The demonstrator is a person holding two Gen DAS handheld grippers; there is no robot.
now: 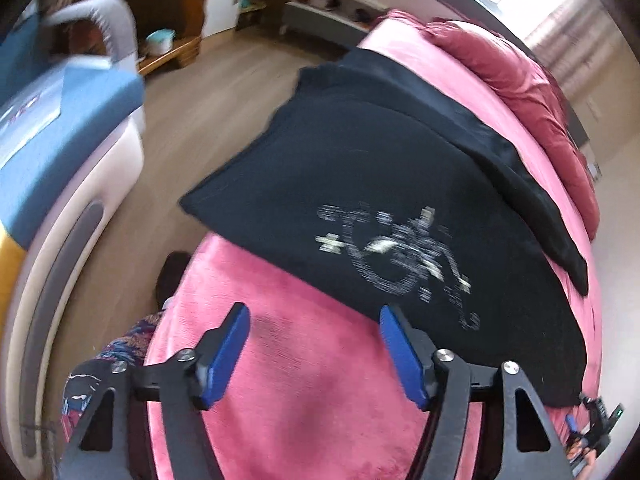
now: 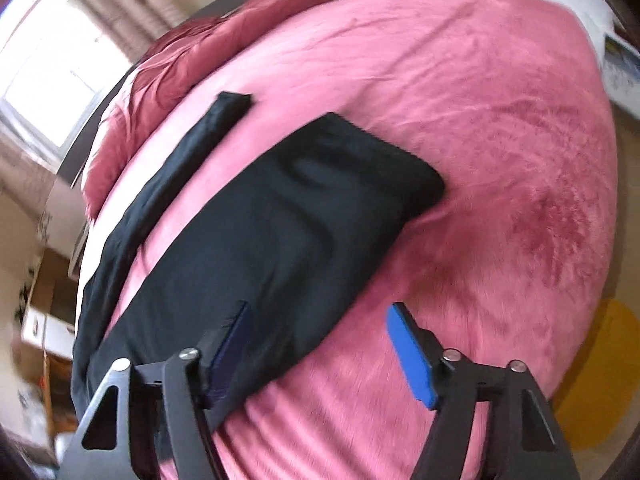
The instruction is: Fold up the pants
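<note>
Small bed, left edge of the left wrist view: a blue mattress (image 1: pixel 68 128) on a white frame, with a grey rail (image 1: pixel 100 16) arching above it; blurred.
Floor: wood planks (image 1: pixel 192 120) run between that bed and the pink one.
Patterned cloth: a dark, printed piece (image 1: pixel 120 352) shows at the lower left, beside the pink bed; what it belongs to I cannot tell.
Left gripper (image 1: pixel 314 354): its 2 blue pads stand well apart with nothing between them; it hovers over bare pink blanket (image 1: pixel 280 380), and the right pad reaches just to the near edge of the black cloth.
Pants (image 1: pixel 380 184): black, spread flat on the pink blanket, with a blurred white print (image 1: pixel 396 260) on the upper layer and 1 corner hanging past the bed's left side.
Second layer: a narrower black strip (image 1: pixel 500 160) lies along the far side, next to a bunched red quilt (image 1: pixel 520 80).
Right wrist view, pants (image 2: pixel 256 248): a broad folded panel lies in the middle of the blanket (image 2: pixel 460 120), and a long thin strip (image 2: pixel 188 148) runs toward the quilt (image 2: pixel 168 64).
Right gripper (image 2: pixel 316 354): pads set wide and gripping nothing; the left pad is over the black cloth, the right pad over pink blanket.
Rug: a yellow patch (image 2: pixel 600 360) shows on the floor at the far right.
</note>
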